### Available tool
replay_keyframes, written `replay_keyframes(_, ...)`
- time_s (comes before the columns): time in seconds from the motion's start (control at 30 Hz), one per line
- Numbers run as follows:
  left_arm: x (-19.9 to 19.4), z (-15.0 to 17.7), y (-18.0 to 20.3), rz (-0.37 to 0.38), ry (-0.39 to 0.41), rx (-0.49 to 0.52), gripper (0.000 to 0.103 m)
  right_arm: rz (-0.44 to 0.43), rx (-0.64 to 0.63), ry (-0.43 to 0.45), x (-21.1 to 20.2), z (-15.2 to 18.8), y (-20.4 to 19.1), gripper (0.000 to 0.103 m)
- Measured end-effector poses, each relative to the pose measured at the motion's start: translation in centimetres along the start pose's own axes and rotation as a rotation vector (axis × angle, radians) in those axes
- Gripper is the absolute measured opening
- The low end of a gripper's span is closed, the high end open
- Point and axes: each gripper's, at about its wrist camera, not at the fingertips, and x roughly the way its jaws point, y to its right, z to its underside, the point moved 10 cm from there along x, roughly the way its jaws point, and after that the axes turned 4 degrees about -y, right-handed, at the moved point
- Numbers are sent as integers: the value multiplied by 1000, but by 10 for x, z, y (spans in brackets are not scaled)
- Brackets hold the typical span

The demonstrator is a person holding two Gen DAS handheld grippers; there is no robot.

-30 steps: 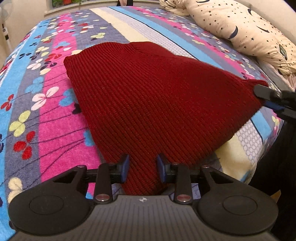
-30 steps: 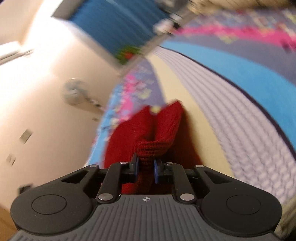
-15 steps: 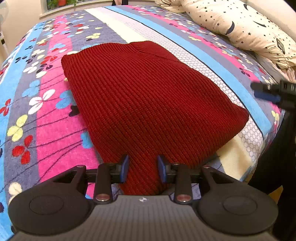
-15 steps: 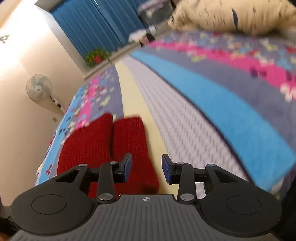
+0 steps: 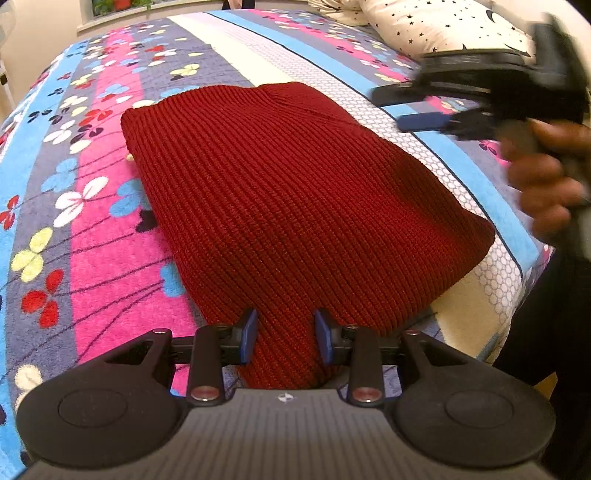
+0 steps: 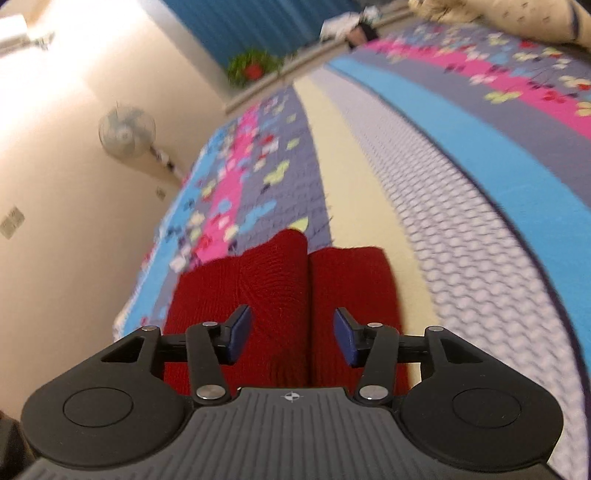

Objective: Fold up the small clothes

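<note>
A dark red knit garment (image 5: 295, 203) lies folded flat on the striped flowered bedspread (image 5: 92, 240). My left gripper (image 5: 284, 336) is shut on its near edge, and the knit fills the gap between the blue pads. My right gripper (image 5: 399, 107), blurred, hovers above the garment's far right side with a person's hand (image 5: 543, 184) on its handle. In the right wrist view the right gripper (image 6: 291, 339) has its jaws opening. The red garment (image 6: 280, 280) lies below and beyond them in two folds, and neither pad presses on it.
A star-printed pillow (image 5: 443, 29) lies at the far right of the bed. The bed's edge (image 5: 517, 295) drops off at the right, near the garment's corner. A standing fan (image 6: 123, 129) is by the wall beyond the bed's left side.
The right gripper let go of the garment's right corner, which dropped flat onto the bed. It then opened and swung up and over the bed. The left gripper kept its hold and stayed still.
</note>
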Motion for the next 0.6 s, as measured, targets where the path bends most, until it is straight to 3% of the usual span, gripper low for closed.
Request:
replay_keyframes(0.07,0,0,0,3,-1,-2,39,0,-13,-49,22,-3,-3,60)
replay_keyframes(0.2,0,-1,-2,12,2,-10,39,20,-6,-119,56,1,-4,63)
replay_keyframes(0.23,-1,-2,-3,14,2,-14,40,22,-16,-113,58,-1,-5,56)
replay_keyframes(0.27,-1,-2,-3,14,2,-16,40,7,-28,-109,58,-2,-9,27)
replay_keyframes(0.33,-2,-2,-3,16,4,-18,40,-32,-65,-96,52,-6,-19,16)
replay_keyframes(0.5,-12,-7,-2,58,40,-38,41,-85,-47,111,2,-26,-25,13)
replay_keyframes(0.57,-10,-6,-2,56,26,-37,41,48,-105,64,21,-13,-10,14)
replay_keyframes(0.6,-7,-6,-1,49,18,-30,41,123,-137,-33,42,2,1,16)
